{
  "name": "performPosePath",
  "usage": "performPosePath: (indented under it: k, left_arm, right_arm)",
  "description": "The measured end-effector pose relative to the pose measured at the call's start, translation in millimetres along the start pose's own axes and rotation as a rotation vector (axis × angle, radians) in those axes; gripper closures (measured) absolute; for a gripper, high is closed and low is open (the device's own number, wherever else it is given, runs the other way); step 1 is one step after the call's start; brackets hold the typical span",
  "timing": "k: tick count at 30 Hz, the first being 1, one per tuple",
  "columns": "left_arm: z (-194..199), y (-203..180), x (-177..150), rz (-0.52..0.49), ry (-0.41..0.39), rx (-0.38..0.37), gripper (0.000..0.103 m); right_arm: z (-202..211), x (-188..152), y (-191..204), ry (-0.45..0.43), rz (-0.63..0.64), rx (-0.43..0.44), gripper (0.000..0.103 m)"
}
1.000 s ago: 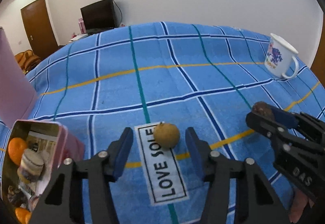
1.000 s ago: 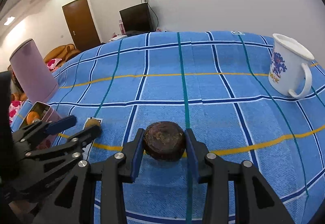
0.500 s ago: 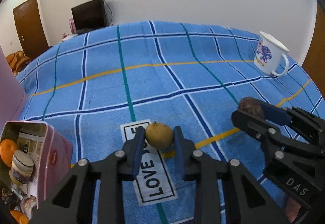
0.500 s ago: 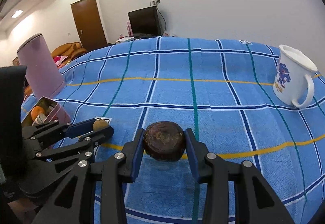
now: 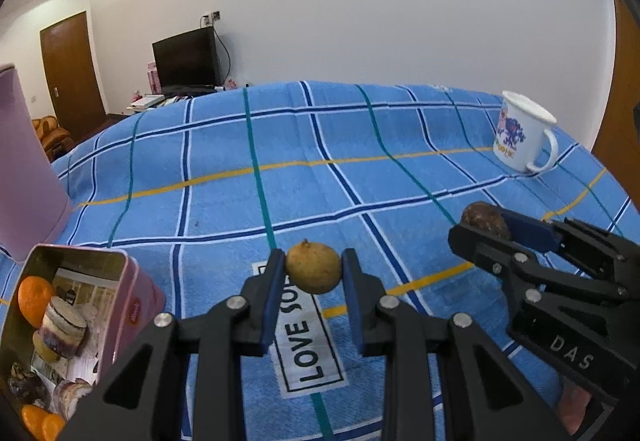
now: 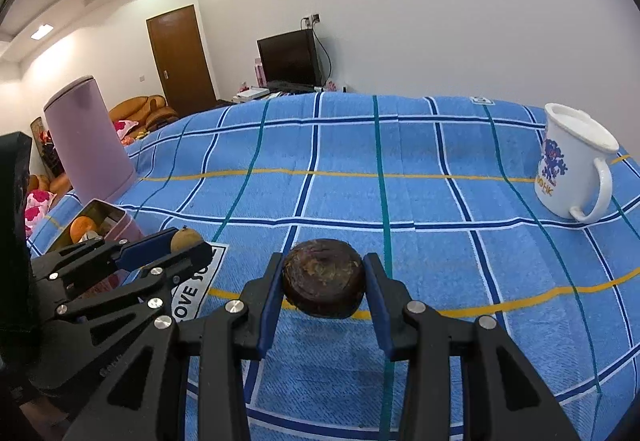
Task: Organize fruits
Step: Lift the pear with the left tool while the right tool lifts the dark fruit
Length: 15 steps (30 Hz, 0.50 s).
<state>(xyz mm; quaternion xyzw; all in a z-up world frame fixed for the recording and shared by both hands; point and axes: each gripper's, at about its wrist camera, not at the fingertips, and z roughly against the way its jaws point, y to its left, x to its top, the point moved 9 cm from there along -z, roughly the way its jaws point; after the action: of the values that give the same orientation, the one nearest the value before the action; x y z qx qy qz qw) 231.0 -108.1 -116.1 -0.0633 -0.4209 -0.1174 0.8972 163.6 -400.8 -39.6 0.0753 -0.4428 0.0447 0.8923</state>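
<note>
Fruit is held in both of my tongs at this moment. My left gripper (image 5: 313, 273) is clamped on a small tan fruit (image 5: 313, 270), its blue pads (image 5: 273, 291) pressing the fruit from either side; the fruit hangs over the white "LOVE SOUL" label (image 5: 310, 351) sewn on the blue checked cloth (image 5: 320, 177), and I cannot tell whether it clears the fabric. My right gripper (image 6: 323, 287) is pinching a dark brown, rough-skinned round fruit (image 6: 323, 277), pads tight against both flanks, above a yellow stripe of the cloth. In the left wrist view the right gripper shows at the right edge with the dark fruit at its tips; in the right wrist view the left one appears at lower left with the tan fruit.

Just beside the left gripper, on its left, I note a pink tin (image 5: 132, 305) standing open, with oranges (image 5: 34, 299) and small wrapped items inside. A tall mauve container (image 6: 90, 141) stands behind it. A white mug (image 6: 572, 165) with a blue print sits upright at the far right of the cloth, well apart from both fruits.
</note>
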Motion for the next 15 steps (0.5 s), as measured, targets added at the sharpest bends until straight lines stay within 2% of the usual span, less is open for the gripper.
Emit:
performPosePath:
  k: [5, 15]
  left_arm:
    - [7.0, 3.2, 3.2, 0.015, -0.038, 0.003, 0.073]
    - [23.0, 1.8, 7.7, -0.007, -0.114, 0.033, 0.073]
  right_arm:
    - [7.6, 3.6, 3.8, -0.042, 0.017, 0.002, 0.062]
    - [13.5, 5.9, 5.9, -0.074, 0.031, 0.002, 0.062]
